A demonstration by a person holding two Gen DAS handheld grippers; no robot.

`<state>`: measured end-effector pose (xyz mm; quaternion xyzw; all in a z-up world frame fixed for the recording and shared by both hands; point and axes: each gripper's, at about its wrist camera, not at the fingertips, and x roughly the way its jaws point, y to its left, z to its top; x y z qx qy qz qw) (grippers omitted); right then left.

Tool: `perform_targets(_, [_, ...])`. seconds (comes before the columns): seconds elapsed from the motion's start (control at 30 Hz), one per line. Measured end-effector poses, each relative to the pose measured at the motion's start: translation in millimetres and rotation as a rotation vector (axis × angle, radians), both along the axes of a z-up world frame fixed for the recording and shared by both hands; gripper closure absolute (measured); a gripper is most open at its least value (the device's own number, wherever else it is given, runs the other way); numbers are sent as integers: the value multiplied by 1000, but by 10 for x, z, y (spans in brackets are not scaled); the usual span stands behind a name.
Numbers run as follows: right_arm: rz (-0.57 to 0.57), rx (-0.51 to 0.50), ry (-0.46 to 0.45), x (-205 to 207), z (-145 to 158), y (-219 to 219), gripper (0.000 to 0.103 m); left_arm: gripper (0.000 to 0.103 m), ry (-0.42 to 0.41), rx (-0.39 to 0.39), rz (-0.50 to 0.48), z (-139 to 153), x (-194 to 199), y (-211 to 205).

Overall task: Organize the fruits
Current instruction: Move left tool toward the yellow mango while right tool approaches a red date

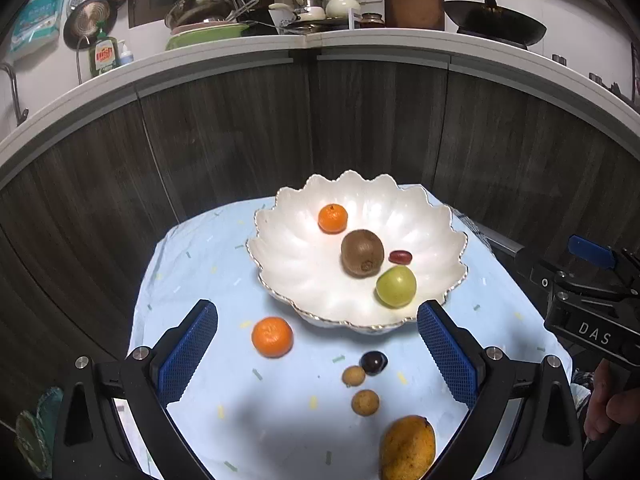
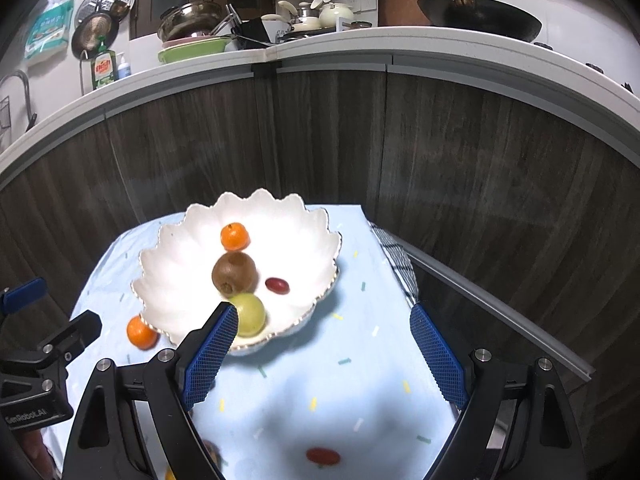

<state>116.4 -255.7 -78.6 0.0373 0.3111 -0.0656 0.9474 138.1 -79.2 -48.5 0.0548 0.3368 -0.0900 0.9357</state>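
Observation:
A white scalloped bowl (image 1: 288,256) stands on the light blue cloth and holds a small orange (image 1: 333,218), a kiwi (image 1: 362,253), a red grape (image 1: 400,257) and a green fruit (image 1: 396,286). On the cloth in front lie an orange (image 1: 272,337), a dark grape (image 1: 373,362), two small tan fruits (image 1: 353,375) (image 1: 365,401) and a mango (image 1: 407,447). My left gripper (image 1: 318,352) is open and empty above these loose fruits. My right gripper (image 2: 320,356) is open and empty, right of the bowl (image 2: 180,276); a red grape (image 2: 323,456) lies below it.
The small table (image 1: 200,264) covered by the cloth stands against dark wood cabinet doors (image 1: 360,120). A counter above carries pots, dishes and a wok (image 1: 494,20). A checked cloth (image 2: 394,256) hangs at the table's right edge.

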Motion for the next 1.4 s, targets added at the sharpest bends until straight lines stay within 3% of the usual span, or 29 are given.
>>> perform_targets(0.97, [-35,36,117,-460,-674,-156,14,1,76,-10,-77,-520,-502,-241])
perform_targets(1.4, [-26,-7,139,-483,-872,-111,15,2,94,25,-87,-817,-595,-295])
